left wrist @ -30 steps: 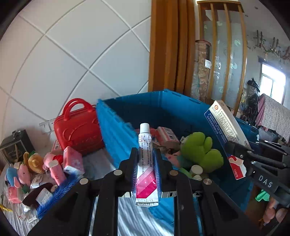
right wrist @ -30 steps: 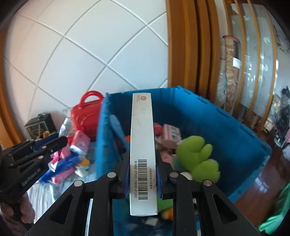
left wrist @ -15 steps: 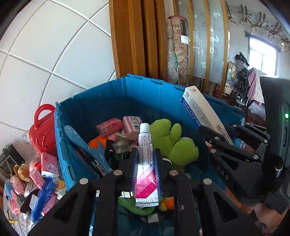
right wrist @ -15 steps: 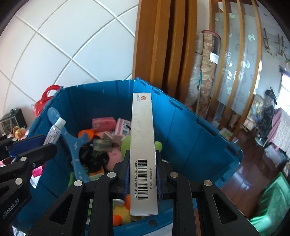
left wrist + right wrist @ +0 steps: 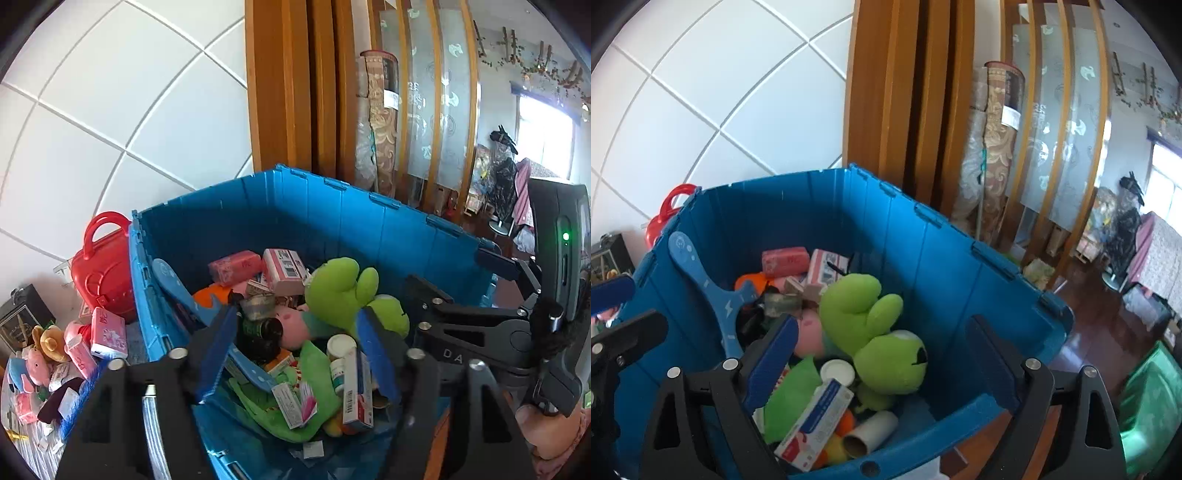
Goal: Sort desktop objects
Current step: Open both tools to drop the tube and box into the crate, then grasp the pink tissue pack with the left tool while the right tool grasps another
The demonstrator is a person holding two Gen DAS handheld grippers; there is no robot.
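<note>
both claws, left claw (image 5: 295, 354) and right claw (image 5: 882, 354), opening empty over blue bin (image 5: 916, 236).

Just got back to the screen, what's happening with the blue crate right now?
A person holds a gripper in each hand over the blue crate. Both the left gripper and the right gripper are opening with nothing between the fingers. A long white and blue box lies in the crate beside the green plush toy, among other small boxes. More toys and a red case sit outside the crate, not yet sorted.
</note>
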